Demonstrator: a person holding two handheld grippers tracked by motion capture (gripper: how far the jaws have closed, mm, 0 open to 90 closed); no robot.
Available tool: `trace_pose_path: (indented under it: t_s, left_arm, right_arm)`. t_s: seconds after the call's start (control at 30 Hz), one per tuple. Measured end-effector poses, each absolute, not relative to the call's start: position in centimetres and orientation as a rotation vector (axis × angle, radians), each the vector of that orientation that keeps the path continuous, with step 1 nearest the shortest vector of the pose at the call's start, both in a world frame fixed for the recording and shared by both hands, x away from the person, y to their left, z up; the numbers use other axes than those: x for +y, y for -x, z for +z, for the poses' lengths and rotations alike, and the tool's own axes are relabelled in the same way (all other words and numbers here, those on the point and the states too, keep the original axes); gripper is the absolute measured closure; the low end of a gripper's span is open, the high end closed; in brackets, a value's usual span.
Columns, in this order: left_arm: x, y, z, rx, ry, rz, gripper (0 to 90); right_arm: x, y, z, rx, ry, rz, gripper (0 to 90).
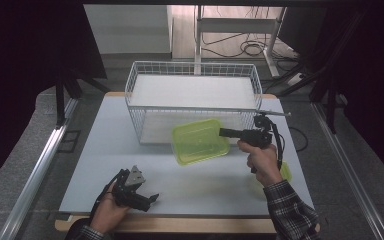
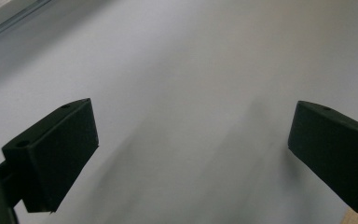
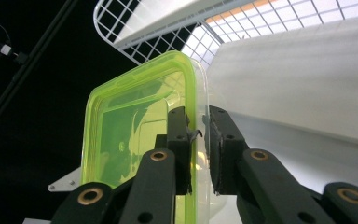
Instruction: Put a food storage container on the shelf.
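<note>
High view: right gripper (image 1: 223, 132) clamped on the right-hand edge of a green lidded plastic container (image 1: 200, 141), held clear of the white table (image 1: 100, 165) just in front of the wire basket (image 1: 192, 97). Right gripper view: jaws nearly closed, pads pinching the container's rim (image 3: 196, 135), with the basket's mesh and inner floor visible beyond. Left gripper (image 1: 147, 200) parked low at the near left edge of the table, well apart from the container; left gripper view: jaws wide apart with nothing between them, bare tabletop ahead.

Progress, as judged from these views: pickup complete, container lifted and carried at roughly basket-wall height, slightly tilted. Remaining, by the look of the approach: raise above the basket's front rim, move over the opening, lower onto the basket floor, release. A second green item (image 1: 283, 172) lies partly hidden behind the right hand (image 1: 261, 159); identity not determinable. Basket apparently holding nothing yet.
</note>
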State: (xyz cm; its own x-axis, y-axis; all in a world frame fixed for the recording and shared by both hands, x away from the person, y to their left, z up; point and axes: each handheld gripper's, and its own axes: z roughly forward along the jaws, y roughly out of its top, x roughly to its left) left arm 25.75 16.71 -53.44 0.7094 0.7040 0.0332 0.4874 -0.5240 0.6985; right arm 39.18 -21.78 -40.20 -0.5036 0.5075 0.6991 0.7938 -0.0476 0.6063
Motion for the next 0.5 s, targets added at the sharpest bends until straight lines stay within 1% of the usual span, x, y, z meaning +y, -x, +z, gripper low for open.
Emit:
trace_pose_path:
  t_s: [0.5]
  left_arm:
    - [16.7, -25.8, -53.5, 0.898, -2.239, 0.413, 1.5]
  right_arm:
    - [-21.9, -39.6, -37.3, -1.954, 1.371, -1.636, 80.2]
